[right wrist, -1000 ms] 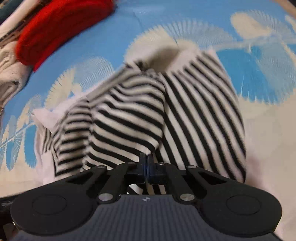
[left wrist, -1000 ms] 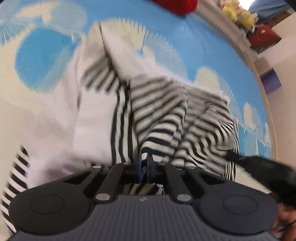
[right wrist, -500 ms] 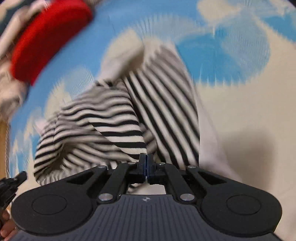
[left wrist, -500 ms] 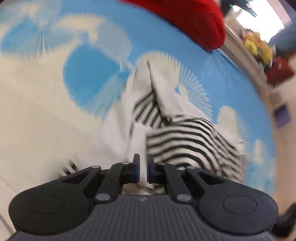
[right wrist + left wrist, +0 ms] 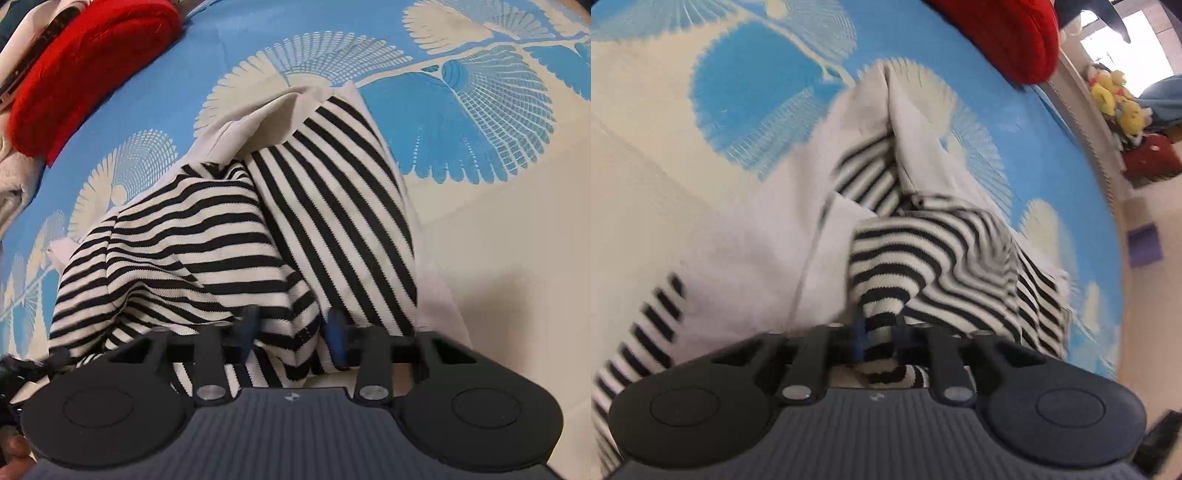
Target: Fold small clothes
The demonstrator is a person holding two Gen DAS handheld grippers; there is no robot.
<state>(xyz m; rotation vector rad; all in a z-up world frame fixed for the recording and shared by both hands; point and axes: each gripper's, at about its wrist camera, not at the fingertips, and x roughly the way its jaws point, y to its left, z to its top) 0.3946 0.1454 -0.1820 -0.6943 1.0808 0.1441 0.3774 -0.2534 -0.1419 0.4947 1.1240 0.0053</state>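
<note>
Striped garment (image 5: 229, 236) bunched on the blue-and-cream patterned sheet (image 5: 461, 110), both tongs at its near edge.

The left gripper (image 5: 879, 334) has its jaws slightly parted with a fold of striped cloth between them; whether it pinches is unclear. The right gripper (image 5: 293, 332) stands wide open, cloth lying loose between its blue pads. The garment's long axis runs away from the cameras, its white lining (image 5: 912, 122) tapering to the far end, toward the red knit item (image 5: 85, 62).
</note>
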